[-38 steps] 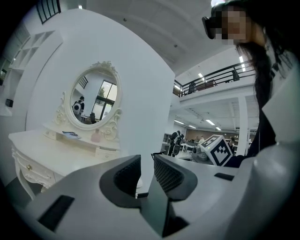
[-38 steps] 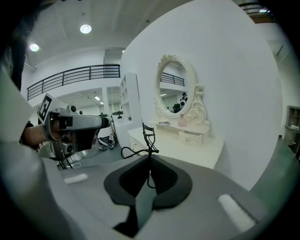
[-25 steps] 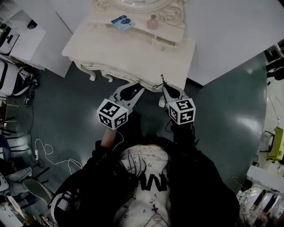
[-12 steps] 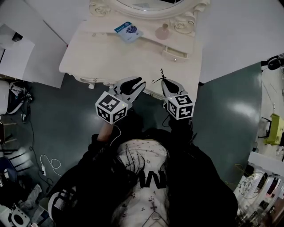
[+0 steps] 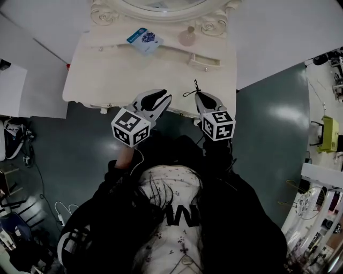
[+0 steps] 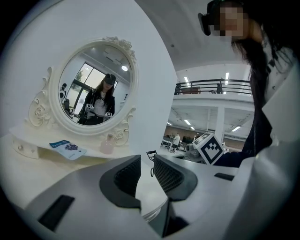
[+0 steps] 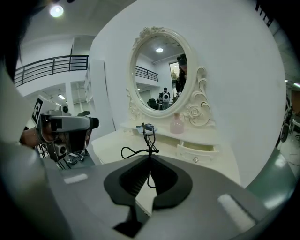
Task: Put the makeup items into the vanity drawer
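**Head view:** The left hand-held gripper (image 5: 156, 99) and the right hand-held gripper (image 5: 204, 99) were side by side over the front edge of the table (image 5: 107, 69). A blue packet (image 5: 144, 40) and a pink bottle (image 5: 187, 36) rested on the raised shelf below the mirror (image 5: 161, 4). The small drawer (image 5: 205, 60) stood partly pulled out.

**Left gripper view:** The jaws stood apart, with nothing gripped between them.

**Right gripper view:** The jaws were clamped on the eyelash curler (image 7: 149, 139). Its head pointed up, and it was apart from the drawer.
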A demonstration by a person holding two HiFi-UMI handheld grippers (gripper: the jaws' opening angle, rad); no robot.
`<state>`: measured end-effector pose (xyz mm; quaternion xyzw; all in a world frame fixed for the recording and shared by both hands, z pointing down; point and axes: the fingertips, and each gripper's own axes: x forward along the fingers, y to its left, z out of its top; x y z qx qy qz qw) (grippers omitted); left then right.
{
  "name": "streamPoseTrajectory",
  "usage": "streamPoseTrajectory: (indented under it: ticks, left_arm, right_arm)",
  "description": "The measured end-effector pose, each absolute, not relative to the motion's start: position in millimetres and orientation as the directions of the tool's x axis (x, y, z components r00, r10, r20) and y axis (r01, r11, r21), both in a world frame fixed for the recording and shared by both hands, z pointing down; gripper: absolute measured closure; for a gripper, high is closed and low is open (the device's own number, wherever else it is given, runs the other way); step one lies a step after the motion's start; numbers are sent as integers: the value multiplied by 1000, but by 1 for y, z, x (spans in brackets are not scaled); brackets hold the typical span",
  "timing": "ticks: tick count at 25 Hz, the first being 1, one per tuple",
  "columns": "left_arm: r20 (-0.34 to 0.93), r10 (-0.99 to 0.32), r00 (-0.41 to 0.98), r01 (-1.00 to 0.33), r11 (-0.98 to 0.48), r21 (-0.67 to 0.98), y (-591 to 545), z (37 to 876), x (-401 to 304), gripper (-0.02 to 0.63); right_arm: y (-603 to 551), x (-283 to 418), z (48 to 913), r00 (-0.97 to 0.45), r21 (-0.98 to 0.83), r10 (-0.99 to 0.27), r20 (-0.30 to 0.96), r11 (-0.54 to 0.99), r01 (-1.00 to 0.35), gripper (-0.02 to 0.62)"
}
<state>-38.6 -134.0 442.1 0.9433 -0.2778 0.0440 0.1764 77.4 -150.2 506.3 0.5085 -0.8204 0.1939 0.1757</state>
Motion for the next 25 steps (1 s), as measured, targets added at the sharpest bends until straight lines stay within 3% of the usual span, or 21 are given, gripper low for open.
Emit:
streamPoseTrajectory:
  ticks: [13,25]
  left_arm:
    - [211,-491,845,-535,-769,350,-159,461,-18,518]
    - [198,-557,806,-590,-739,325,-219,447,11,518]
  right_arm:
    - [-173,126,526,-345,-127,-769,538,331,-935,577]
    - [-248,185,538,-260,96,-752,606,394,-914,577]
